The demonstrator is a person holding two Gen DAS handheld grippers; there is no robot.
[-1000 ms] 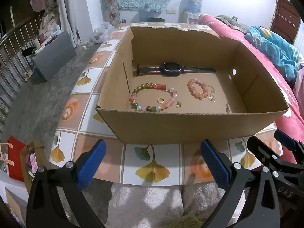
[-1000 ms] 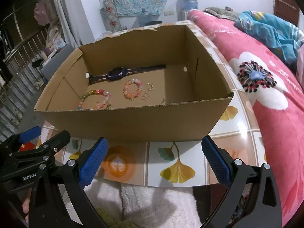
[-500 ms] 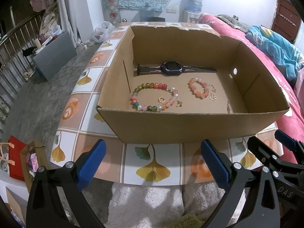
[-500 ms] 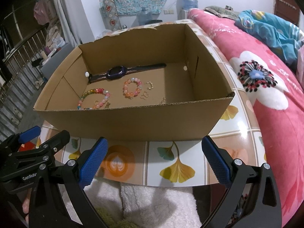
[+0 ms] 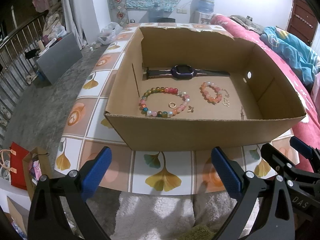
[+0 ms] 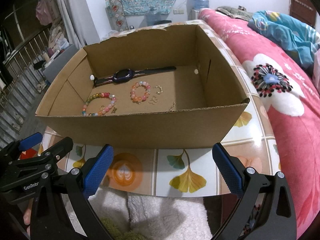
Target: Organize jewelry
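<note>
Jewelry lies on the floor of the cardboard box [image 5: 200, 134], well ahead of both my tongs. My left tongs [image 5: 164, 172] are spread wide with nothing between the blue pads [image 5: 96, 172], hovering over the near edge of the tabletop [image 5: 164, 178]; my right tongs [image 6: 163, 170] are just as wide apart and hold nothing, beside the left ones, over that same edge. From the left tongs the box stands at 12 o'clock on the ginkgo-leaf tiles. Inside it, nearest the front wall at about 11 o'clock, lies the large multicolour bead bracelet [image 5: 165, 102], with a small gold ring [image 5: 172, 105] inside its loop and a tiny butterfly charm [image 5: 190, 109] just outside its right side. At 1 o'clock is the smaller pink-orange bead bracelet [image 5: 211, 92], with a gold earring [image 5: 226, 102] and a short fine chain [image 5: 225, 92] just beside it. A second chain [image 5: 242, 113] lies against the front wall near the right corner, partly hidden. Farthest back, along the rear wall, the dark smartwatch [image 5: 184, 72] lies flat with its strap stretched out. At 3 o'clock the pink floral bed [image 6: 290, 104] runs alongside the tabletop.
</note>
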